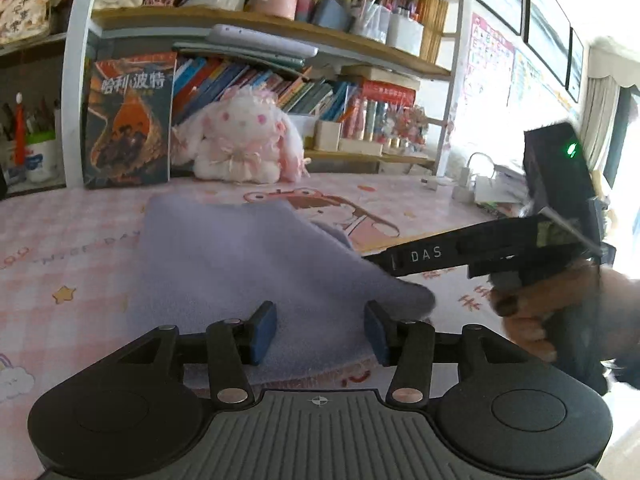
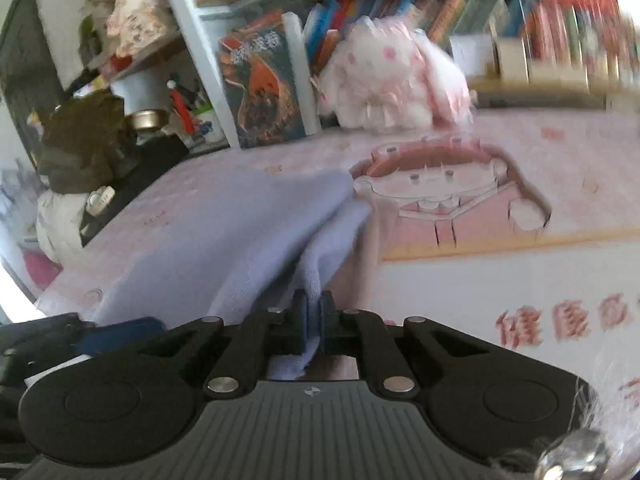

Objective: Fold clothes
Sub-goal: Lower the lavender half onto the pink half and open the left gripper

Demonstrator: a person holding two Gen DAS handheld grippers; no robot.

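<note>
A lavender fleece cloth (image 1: 236, 264) lies on the pink patterned table cover (image 1: 60, 248). My left gripper (image 1: 320, 332) is open, its blue pads (image 1: 262, 332) spread just above the cloth's near edge, holding nothing. My right gripper (image 2: 313, 314) is shut on a fold of the same cloth (image 2: 224, 232) and lifts its right edge off the table. The right gripper also shows in the left wrist view (image 1: 390, 266), coming in from the right and touching the cloth's right corner.
A white and pink plush bunny (image 1: 240, 140) and an upright dark book (image 1: 128, 120) stand at the table's back under bookshelves (image 1: 280, 20). A charger and papers (image 1: 480, 188) lie at the far right. A dark bag (image 2: 84, 144) sits off the left edge.
</note>
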